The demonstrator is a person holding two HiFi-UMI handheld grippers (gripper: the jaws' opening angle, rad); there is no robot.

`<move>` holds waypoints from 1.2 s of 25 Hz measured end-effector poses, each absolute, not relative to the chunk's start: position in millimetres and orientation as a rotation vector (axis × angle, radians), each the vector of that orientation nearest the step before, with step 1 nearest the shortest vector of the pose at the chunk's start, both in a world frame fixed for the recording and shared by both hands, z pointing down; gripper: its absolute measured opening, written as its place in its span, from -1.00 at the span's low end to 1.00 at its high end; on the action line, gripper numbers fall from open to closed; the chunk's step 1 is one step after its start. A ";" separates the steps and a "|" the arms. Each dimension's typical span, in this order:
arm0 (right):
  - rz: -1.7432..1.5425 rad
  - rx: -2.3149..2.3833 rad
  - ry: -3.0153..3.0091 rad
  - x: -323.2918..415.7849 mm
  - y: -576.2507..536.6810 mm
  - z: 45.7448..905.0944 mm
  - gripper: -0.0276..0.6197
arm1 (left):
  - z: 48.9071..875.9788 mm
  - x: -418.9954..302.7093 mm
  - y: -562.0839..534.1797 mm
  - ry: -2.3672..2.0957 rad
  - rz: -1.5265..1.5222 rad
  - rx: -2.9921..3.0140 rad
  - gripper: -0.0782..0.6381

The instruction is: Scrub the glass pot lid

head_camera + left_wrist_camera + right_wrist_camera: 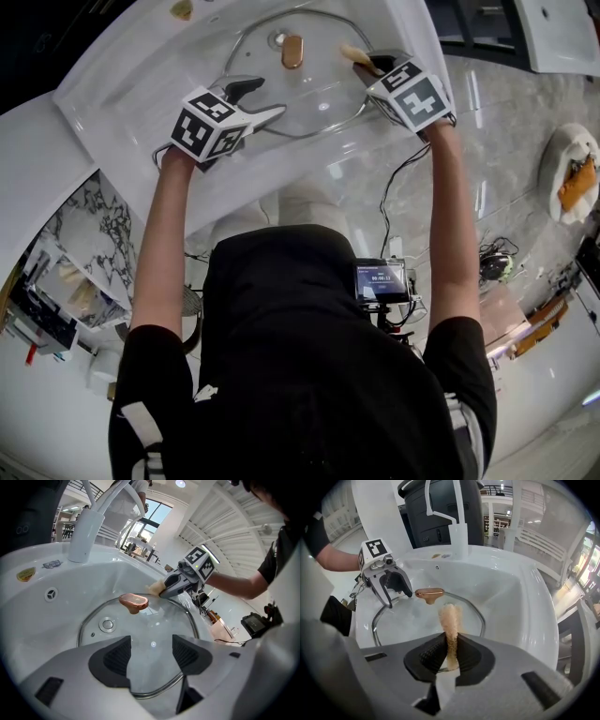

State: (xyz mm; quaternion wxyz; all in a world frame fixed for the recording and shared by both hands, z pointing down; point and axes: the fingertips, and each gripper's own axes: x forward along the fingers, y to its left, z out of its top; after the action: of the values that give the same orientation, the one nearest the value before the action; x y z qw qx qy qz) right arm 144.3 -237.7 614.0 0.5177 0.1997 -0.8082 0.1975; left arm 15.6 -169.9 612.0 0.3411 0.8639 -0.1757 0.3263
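Observation:
A glass pot lid (314,94) with a metal rim and a copper knob (292,51) lies flat in the white sink basin (122,103). My left gripper (264,98) stands open over the lid's near left rim, and the rim (154,693) runs under the gap between its jaws (152,654). My right gripper (367,66) is shut on a tan sponge (450,620). The sponge sticks out past the jaws and its tip rests on the glass (408,616) close to the knob (430,594). The left gripper (396,592) shows across the lid in the right gripper view.
A white faucet (93,522) rises at the basin's back. The drain (107,624) shows through the glass, and an overflow hole (51,593) sits in the basin wall. The basin walls curve up all round the lid. A small screen (380,279) hangs at the person's chest.

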 end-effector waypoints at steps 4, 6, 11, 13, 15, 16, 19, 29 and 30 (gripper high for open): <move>0.474 0.481 -1.941 144.1 -237.7 613.8 -0.83 | 612.0 15.3 -170.5 -0.464 0.848 2.248 -0.01; 0.474 0.479 -1.942 143.9 -236.9 614.1 -0.83 | 612.2 15.1 -170.2 -0.465 0.845 2.249 -0.01; 0.473 0.467 -1.956 137.4 -232.7 610.1 -0.83 | 611.8 14.7 -170.0 -0.454 0.846 2.249 -0.01; 0.479 0.453 -1.969 133.2 -229.3 608.7 -0.83 | 611.8 14.4 -169.8 -0.457 0.847 2.248 -0.01; 0.489 0.439 -1.983 127.7 -225.1 606.9 -0.83 | 612.1 14.3 -169.5 -0.460 0.847 2.248 -0.01; 0.490 0.430 -1.989 124.5 -222.8 606.0 -0.83 | 612.3 14.0 -169.5 -0.460 0.848 2.248 -0.01; 0.488 0.403 -2.005 113.6 -216.2 603.0 -0.83 | 612.6 13.3 -169.4 -0.461 0.851 2.245 -0.01; 0.508 0.340 -2.056 83.8 -199.7 593.8 -0.83 | 610.7 14.8 -169.7 -0.466 0.848 2.247 -0.01; 0.507 0.333 -2.059 81.4 -198.4 593.2 -0.83 | 610.5 15.1 -169.9 -0.467 0.848 2.247 -0.01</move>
State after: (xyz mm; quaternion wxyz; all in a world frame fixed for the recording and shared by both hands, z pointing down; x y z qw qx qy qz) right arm 81.4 -198.4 593.2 0.4773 0.1363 -0.8430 0.2074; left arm 15.1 -169.9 610.5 0.3404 0.8635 -0.1793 0.3261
